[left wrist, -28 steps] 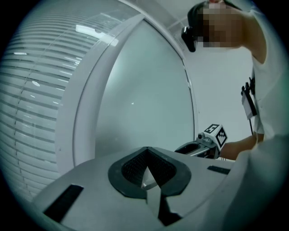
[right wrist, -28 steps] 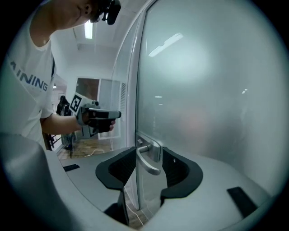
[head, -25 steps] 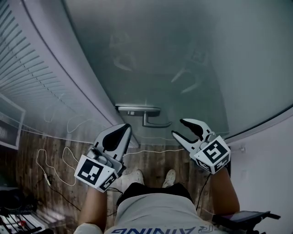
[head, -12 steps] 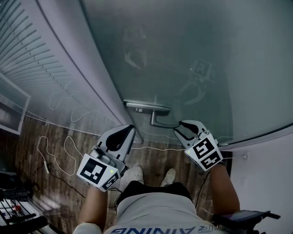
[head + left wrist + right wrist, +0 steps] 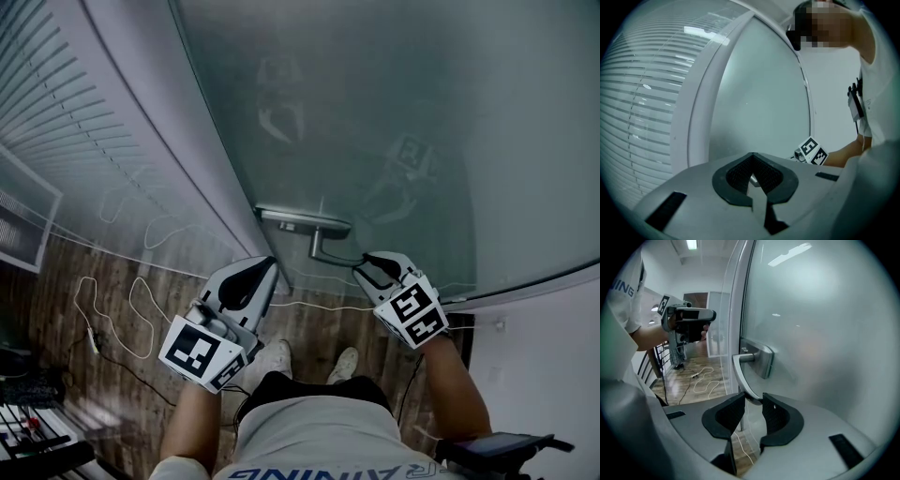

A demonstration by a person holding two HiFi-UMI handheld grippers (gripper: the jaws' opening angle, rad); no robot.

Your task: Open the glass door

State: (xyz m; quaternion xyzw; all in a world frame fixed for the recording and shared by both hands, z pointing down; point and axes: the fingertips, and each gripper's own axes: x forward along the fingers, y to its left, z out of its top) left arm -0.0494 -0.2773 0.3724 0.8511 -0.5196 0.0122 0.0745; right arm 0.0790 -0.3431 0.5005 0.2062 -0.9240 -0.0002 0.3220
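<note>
Frosted glass door carries a curved metal lever on a flat plate near its edge. Right tool, jaws just closing, pinches the lever's tip. Left tool is closed and empty, free beside the white frame.

There was one glass door, and it carried one lever handle on one metal plate. I counted two tongs, the left tongs and the right tongs, and two marker cubes, the left marker cube and the right marker cube, one on each. On the wooden floor there were two shoes, the left shoe and the right shoe, and one white cable, and beside the door there was one set of blinds.
</note>
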